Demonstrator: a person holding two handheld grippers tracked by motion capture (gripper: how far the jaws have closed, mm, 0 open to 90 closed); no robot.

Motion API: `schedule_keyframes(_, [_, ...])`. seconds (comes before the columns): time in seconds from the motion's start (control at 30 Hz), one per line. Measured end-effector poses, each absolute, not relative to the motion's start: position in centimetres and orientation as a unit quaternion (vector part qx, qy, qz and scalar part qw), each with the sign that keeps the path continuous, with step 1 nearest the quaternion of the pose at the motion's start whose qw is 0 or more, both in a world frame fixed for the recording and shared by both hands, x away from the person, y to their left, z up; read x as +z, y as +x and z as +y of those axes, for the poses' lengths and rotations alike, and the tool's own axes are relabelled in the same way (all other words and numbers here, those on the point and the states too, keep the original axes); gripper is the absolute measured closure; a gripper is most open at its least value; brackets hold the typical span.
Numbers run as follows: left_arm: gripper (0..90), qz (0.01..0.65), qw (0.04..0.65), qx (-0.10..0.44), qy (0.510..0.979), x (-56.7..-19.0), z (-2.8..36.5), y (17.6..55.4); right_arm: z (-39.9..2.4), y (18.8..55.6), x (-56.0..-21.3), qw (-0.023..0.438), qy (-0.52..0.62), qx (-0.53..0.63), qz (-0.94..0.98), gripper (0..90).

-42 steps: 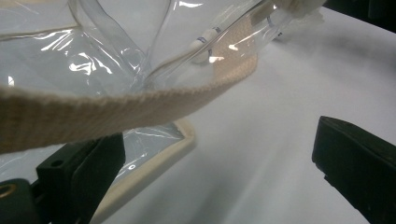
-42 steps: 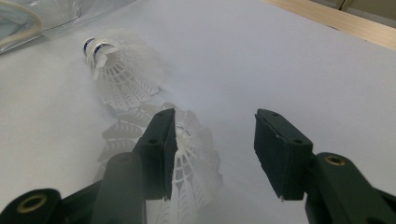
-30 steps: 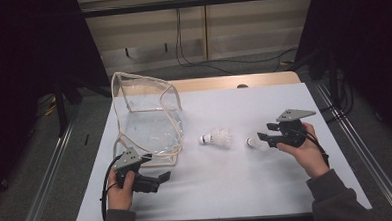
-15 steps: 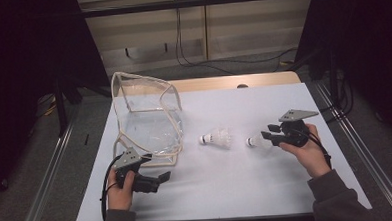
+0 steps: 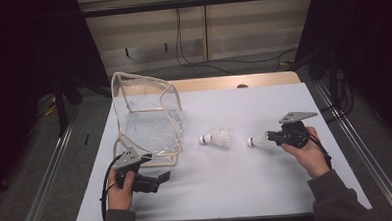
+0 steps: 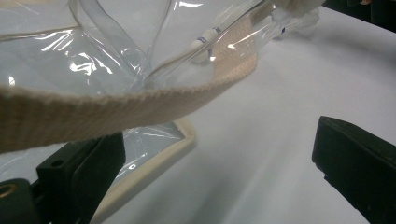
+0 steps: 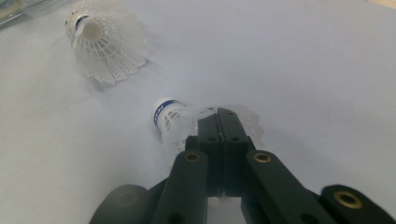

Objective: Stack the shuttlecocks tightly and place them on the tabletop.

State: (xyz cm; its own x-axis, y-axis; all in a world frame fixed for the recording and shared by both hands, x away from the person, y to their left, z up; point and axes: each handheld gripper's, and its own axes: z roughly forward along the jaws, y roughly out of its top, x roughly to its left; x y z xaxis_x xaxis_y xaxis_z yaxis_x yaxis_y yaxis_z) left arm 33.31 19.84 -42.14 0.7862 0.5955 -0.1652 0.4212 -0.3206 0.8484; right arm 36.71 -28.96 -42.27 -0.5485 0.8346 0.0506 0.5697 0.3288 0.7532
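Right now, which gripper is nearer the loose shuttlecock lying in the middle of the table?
Right. The right gripper, shut on the other shuttlecock, sits just right of the loose shuttlecock; the left gripper is farther off, by the clear bag.

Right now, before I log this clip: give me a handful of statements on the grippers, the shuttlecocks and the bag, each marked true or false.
1. The right gripper is shut on the skirt of a shuttlecock. True; its jaws have just been closing on it.
2. Both shuttlecocks are already inside the clear bag. False: the second shuttlecock lies on the white table beside the bag, and the other is in the right gripper.
3. The left gripper has open jaws. True; the bag's beige strap runs just ahead of them.
4. The bag lies folded flat. False: it stands open, its mouth toward the shuttlecocks.
5. The left gripper holds a shuttlecock. False: nothing is clamped between its jaws.
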Motion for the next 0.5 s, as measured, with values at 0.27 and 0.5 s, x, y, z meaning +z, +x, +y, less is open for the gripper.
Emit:
schedule_keyframes(0.27, [2.8,0.315,0.491,0.089,0.807,-42.14,19.83,33.31,-29.27,36.73,-42.76,0.171,0.447,0.366,0.798,90.0])
schedule_keyframes(0.5, [2.8,0.314,0.49,0.089,0.808,-42.11,19.85,33.3,-29.39,36.65,-42.93,0.169,0.448,0.368,0.797,90.0])
